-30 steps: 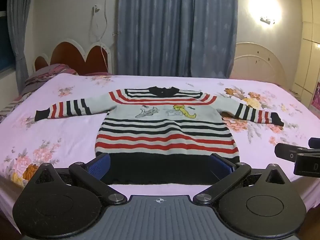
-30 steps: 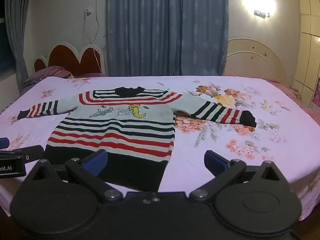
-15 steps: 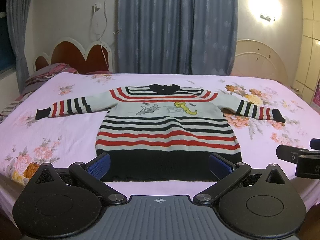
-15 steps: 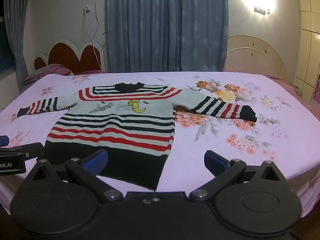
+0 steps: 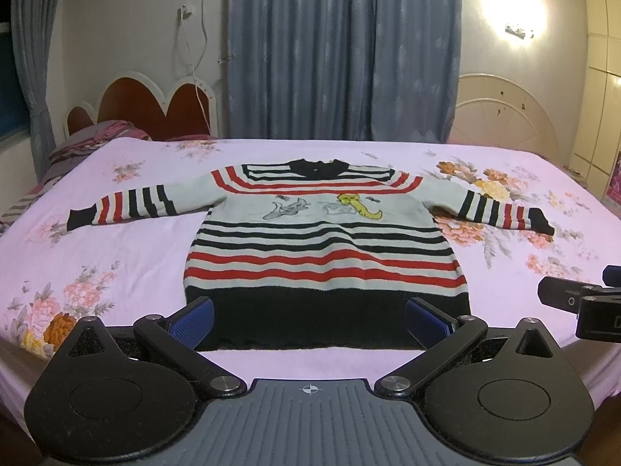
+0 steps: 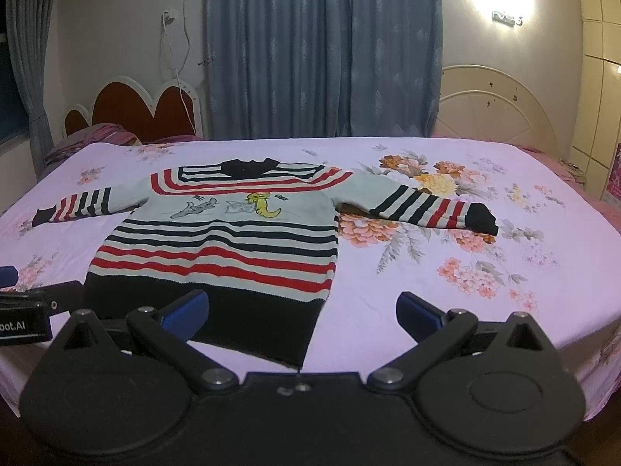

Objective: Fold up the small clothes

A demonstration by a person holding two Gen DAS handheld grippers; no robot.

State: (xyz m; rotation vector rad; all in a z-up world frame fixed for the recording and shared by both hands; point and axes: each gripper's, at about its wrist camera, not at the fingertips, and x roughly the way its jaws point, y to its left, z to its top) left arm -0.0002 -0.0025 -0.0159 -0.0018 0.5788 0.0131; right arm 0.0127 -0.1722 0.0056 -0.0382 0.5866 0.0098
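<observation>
A small knitted sweater (image 5: 322,248) (image 6: 229,240) lies flat on the bed, face up, both sleeves spread out, with red, black and pale stripes, a cartoon print on the chest and a black hem nearest me. My left gripper (image 5: 309,320) hovers open in front of the hem, its blue pads (image 5: 194,320) level with the hem's two corners and holding nothing. My right gripper (image 6: 302,312) is open too, over the hem's right corner and the bare sheet beside it. Each gripper shows at the edge of the other's view.
The bed has a pink floral sheet (image 5: 116,256) (image 6: 485,256). A heart-shaped headboard (image 5: 143,110) and bedding stand at the far left, blue curtains (image 5: 341,50) behind, a white rounded board (image 6: 493,108) and wardrobe at the right. The bed's near edge runs just below the grippers.
Both views have lifted and drawn back slightly, so the sweater sits a little lower and farther in frame. The sweater has not moved and both grippers stay open.
</observation>
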